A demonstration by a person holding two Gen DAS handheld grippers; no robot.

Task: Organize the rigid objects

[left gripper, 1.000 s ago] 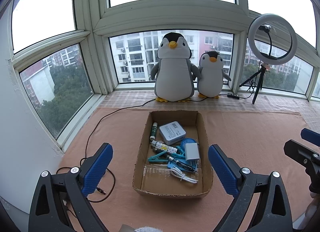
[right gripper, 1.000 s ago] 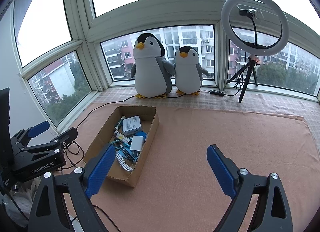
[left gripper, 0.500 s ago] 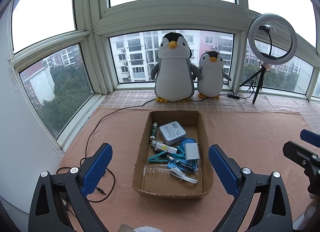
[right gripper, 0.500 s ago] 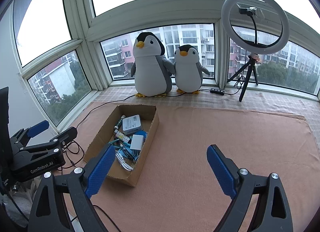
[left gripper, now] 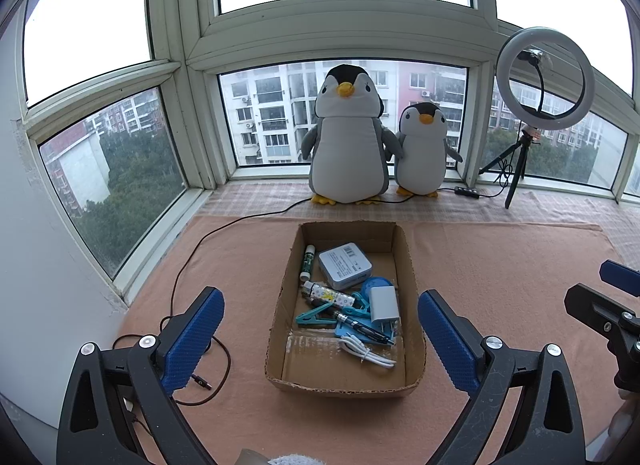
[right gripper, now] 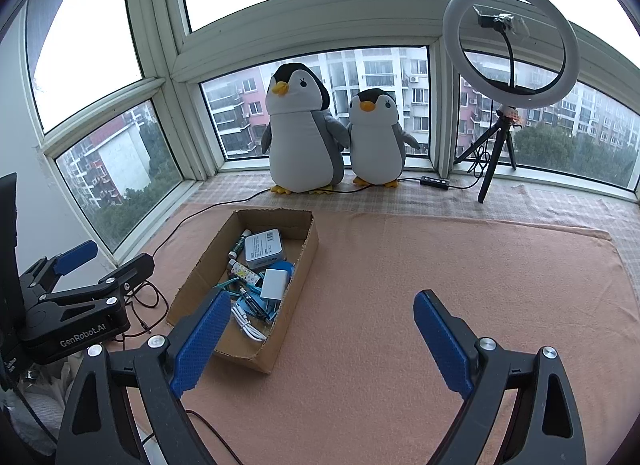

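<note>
A salmon-pink cloth mat covers the bay-window floor. Both tongs, left gripper and right gripper, gape wide, holding nothing, unmoved over the last second. Ahead of the left, the brown cardboard box holds every small item; the arrangement is unchanged.

Two plush penguins are sitting side by side on the checked cloth along the window sill. The large penguin is leaning against the small penguin, flippers touching. A ring light on a black tripod is standing on the same cloth near the right end of the sill, with a phone clamp at its middle. Its inline switch is lying just right of the small penguin. A dark cable is trailing across the pink blanket toward its near left corner, where it is coiling. Apartment blocks are showing through the bay window.
</note>
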